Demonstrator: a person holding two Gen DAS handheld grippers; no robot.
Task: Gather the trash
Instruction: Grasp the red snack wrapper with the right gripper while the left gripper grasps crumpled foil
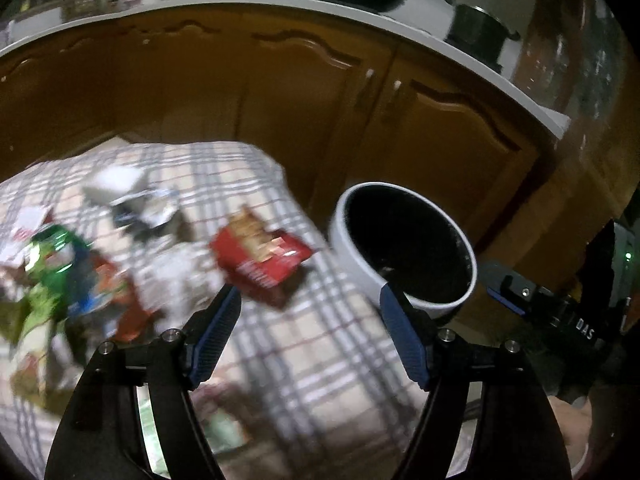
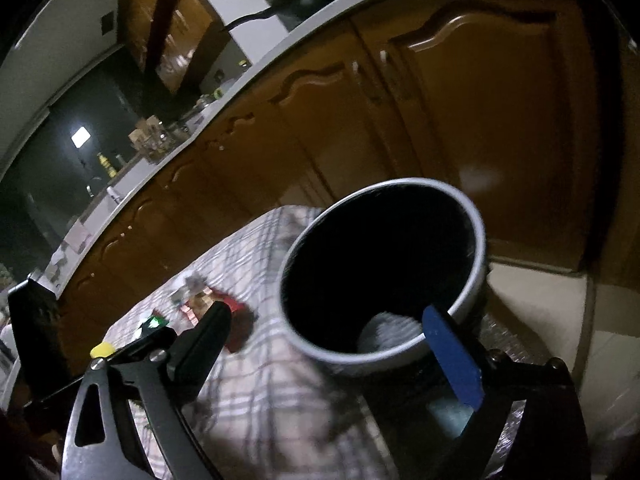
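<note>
Trash lies scattered on a checked cloth beside a white bin, with both grippers spread wide and empty.

The left gripper (image 1: 310,300) hangs over the plaid tablecloth (image 1: 320,344), its blue-padded jaws well apart with nothing between them; just beyond its left finger lies a red snack wrapper (image 1: 260,260), and further left a blurred heap of green, blue and orange wrappers (image 1: 68,280) with some crumpled white paper (image 1: 116,184) behind. The white bin (image 1: 352,240), dark inside, stands at the cloth's right edge in front of brown cabinet doors (image 1: 440,120). The right gripper (image 2: 326,320) points into the bin's mouth (image 2: 478,248), jaws wide and holding nothing; a pale crumpled piece (image 2: 386,332) lies at the bottom of the bin.
</note>
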